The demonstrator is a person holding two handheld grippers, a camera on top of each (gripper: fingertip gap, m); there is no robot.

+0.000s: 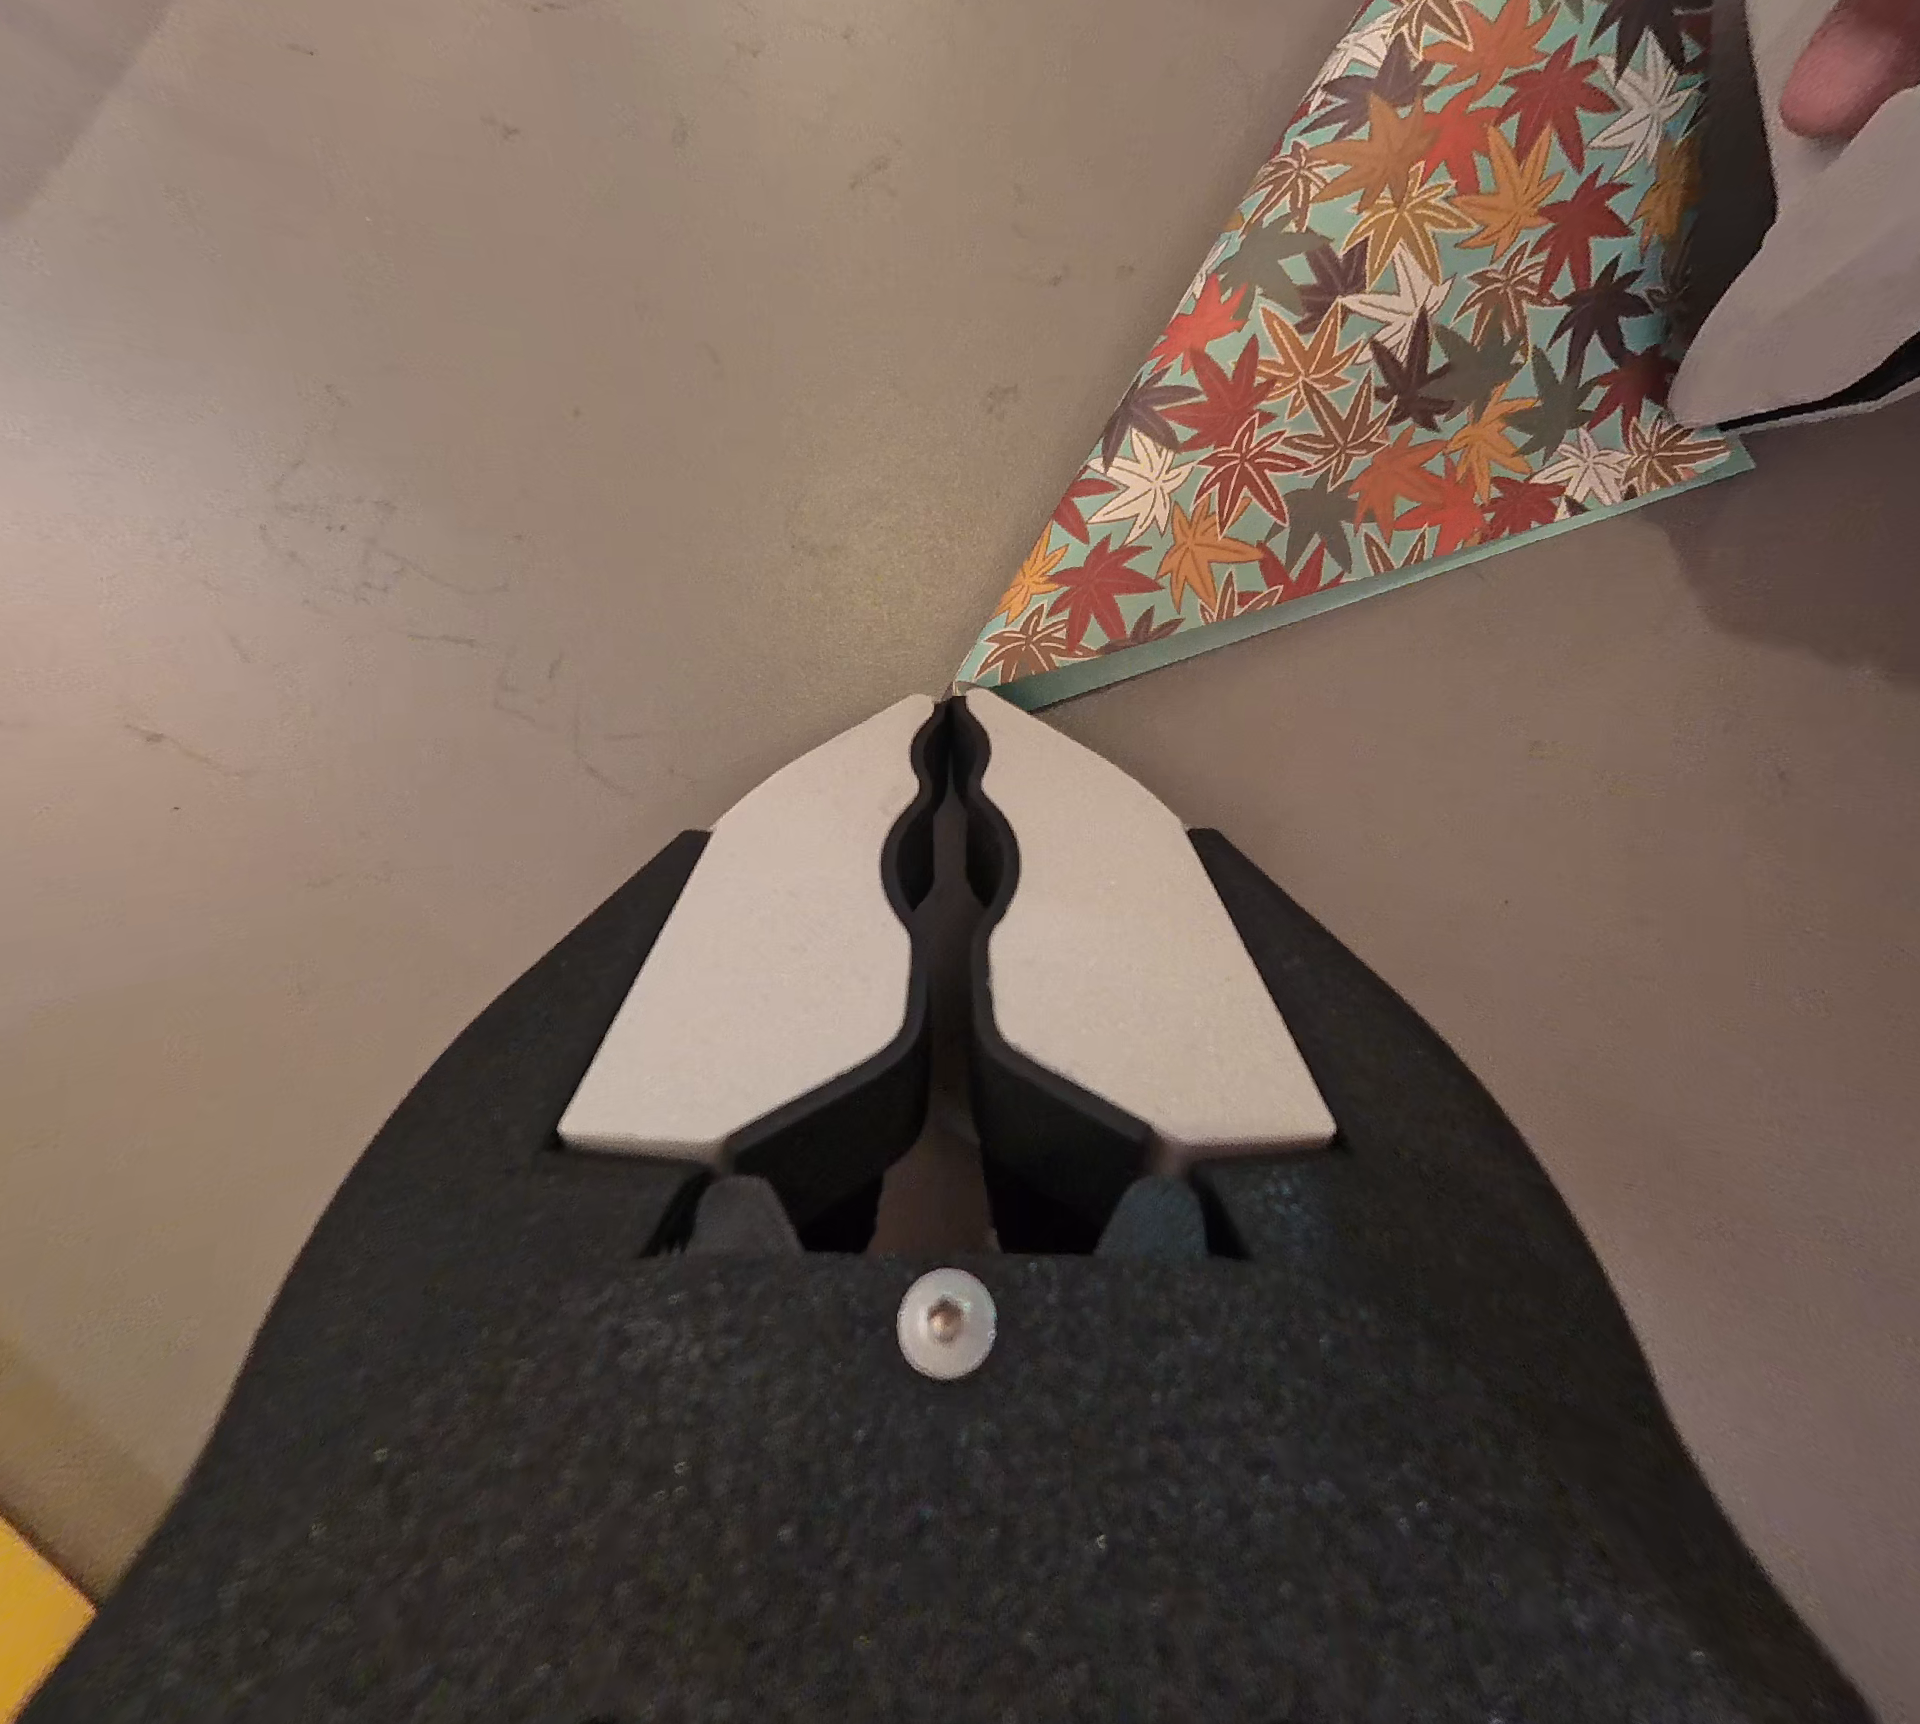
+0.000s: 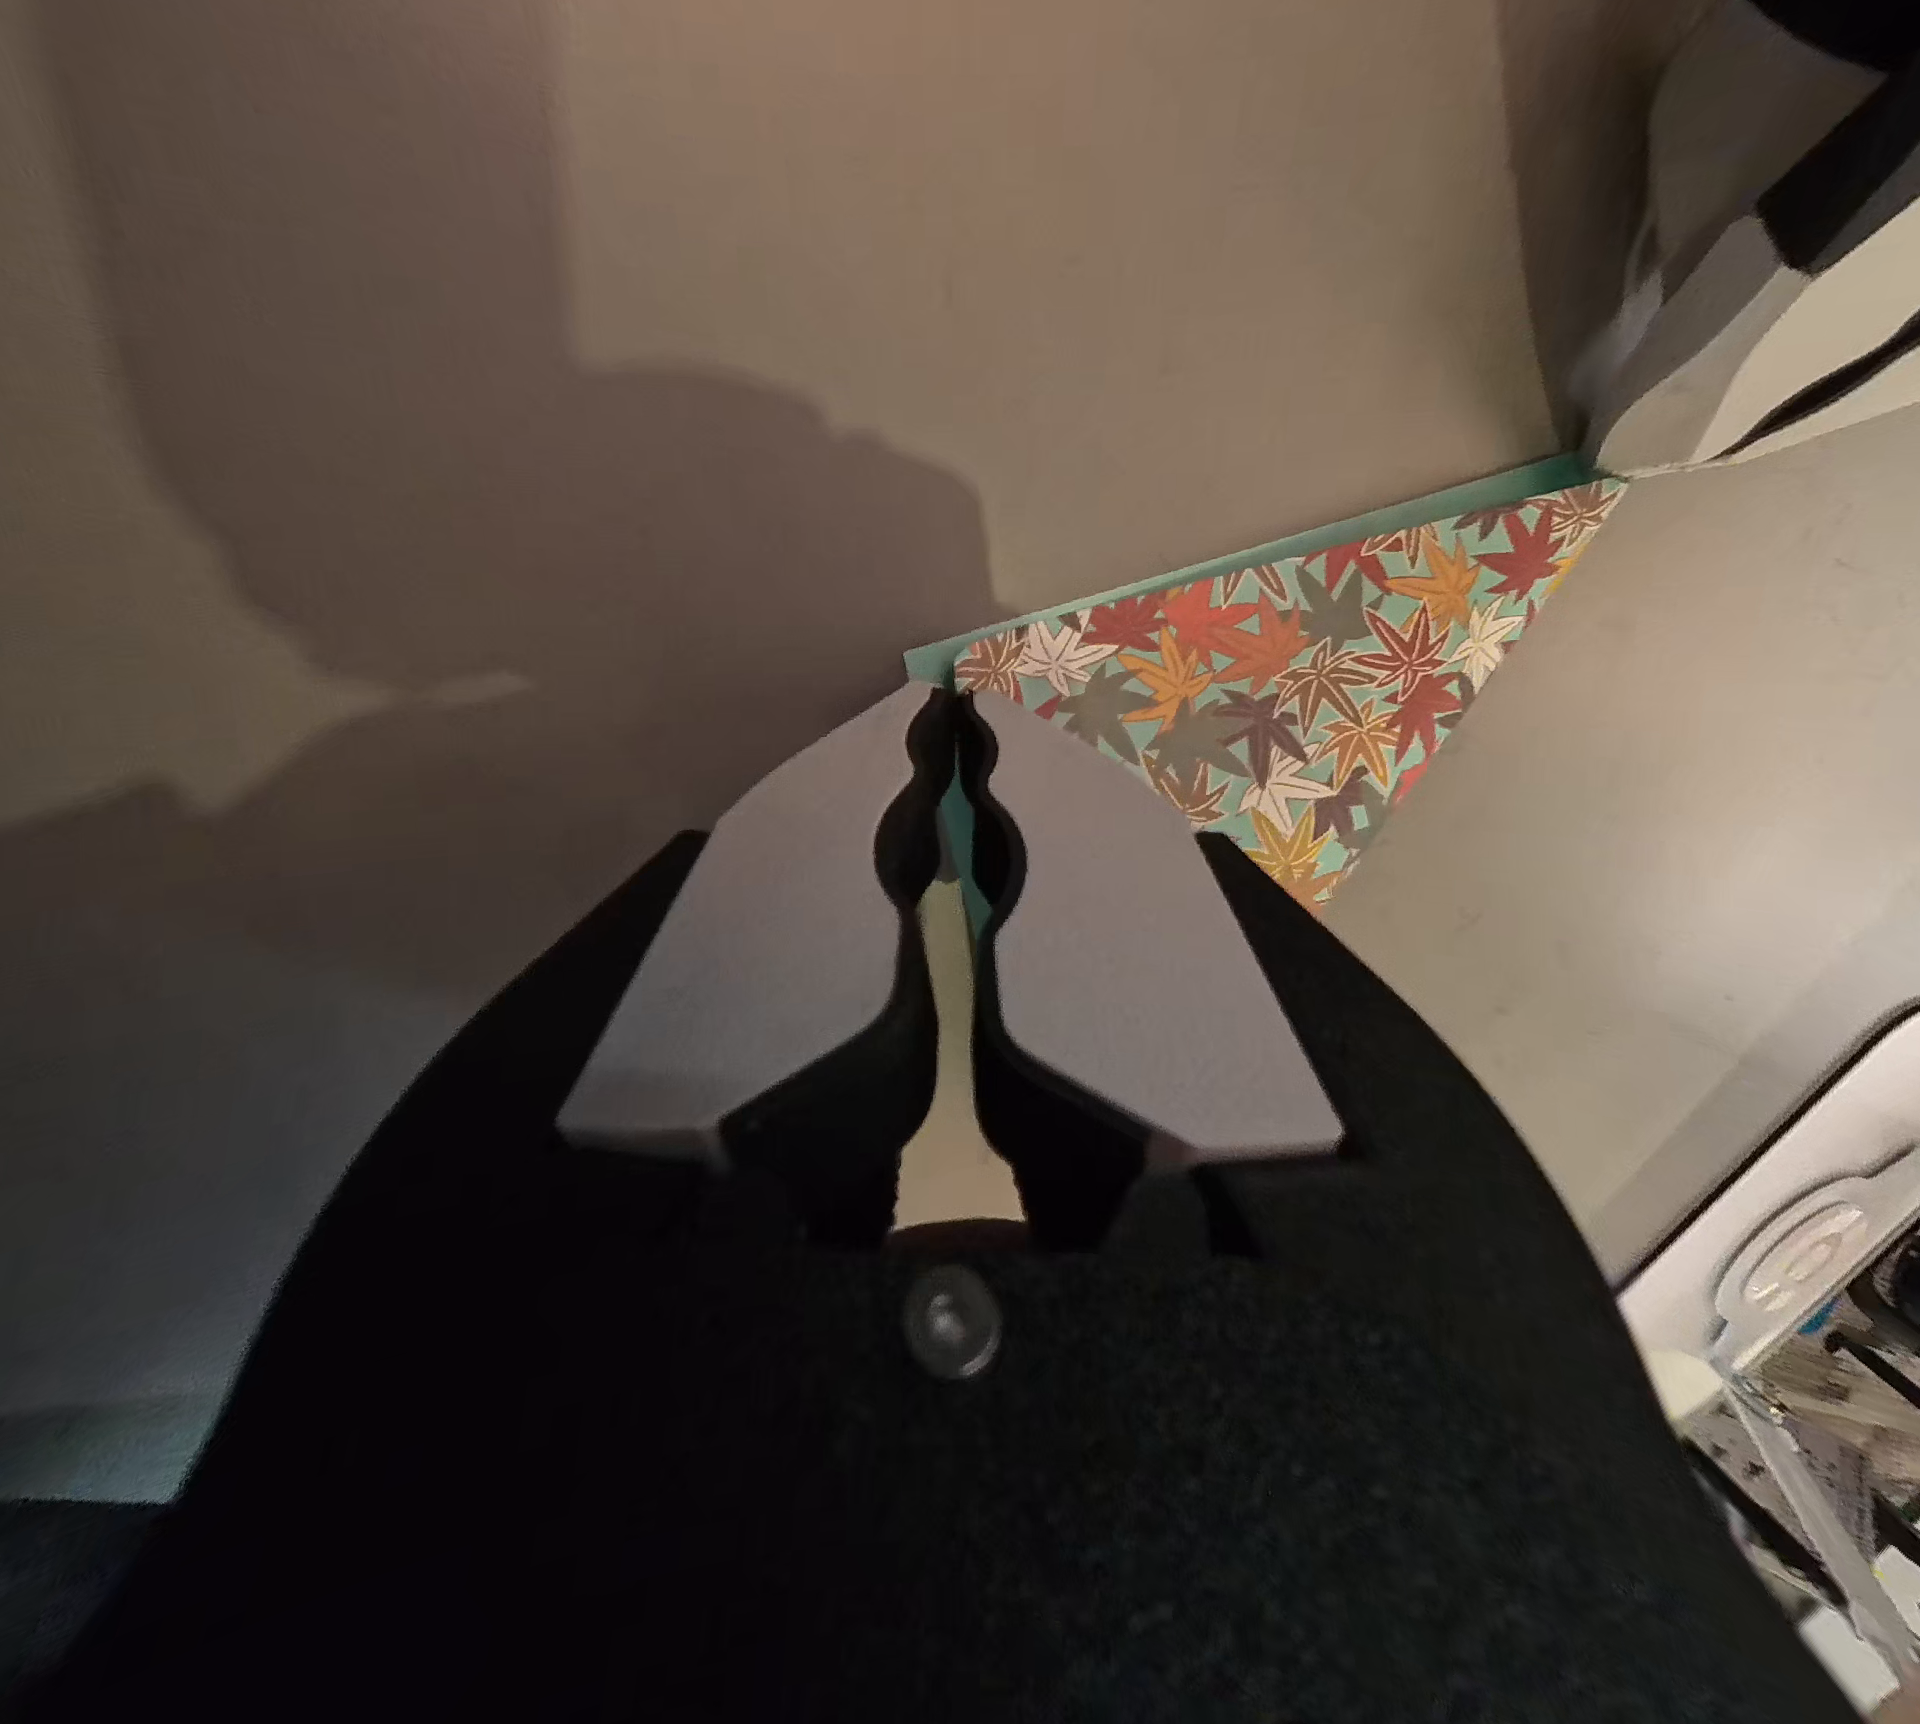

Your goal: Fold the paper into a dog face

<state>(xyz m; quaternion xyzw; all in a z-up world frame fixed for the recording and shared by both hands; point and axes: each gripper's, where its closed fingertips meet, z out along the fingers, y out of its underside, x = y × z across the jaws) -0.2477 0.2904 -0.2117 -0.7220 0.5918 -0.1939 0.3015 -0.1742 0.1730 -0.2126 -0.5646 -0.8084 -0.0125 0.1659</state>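
Observation:
The paper [image 1: 1434, 303] is folded into a triangle with a teal ground and a red, orange and white leaf print. It lies on the beige table [image 1: 520, 324]. My left gripper [image 1: 951, 708] is shut, and its tips touch the paper's near corner point. My right gripper [image 1: 1704, 412] shows at the right edge of the left wrist view, on the paper's far corner. In the right wrist view my right gripper [image 2: 951, 703] is shut on the paper [image 2: 1299, 687], with a teal strip of paper between its fingers. The left gripper [image 2: 1621, 448] meets the opposite corner there.
A person's finger [image 1: 1849, 64] rests on the right gripper's body. A yellow object [image 1: 31, 1612] sits at the lower left edge. A white plastic container [image 2: 1818, 1259] with clutter stands at the lower right of the right wrist view. Shadows lie across the table [image 2: 520, 531]. Across from one pair of fingers to the other is roughly 15 cm.

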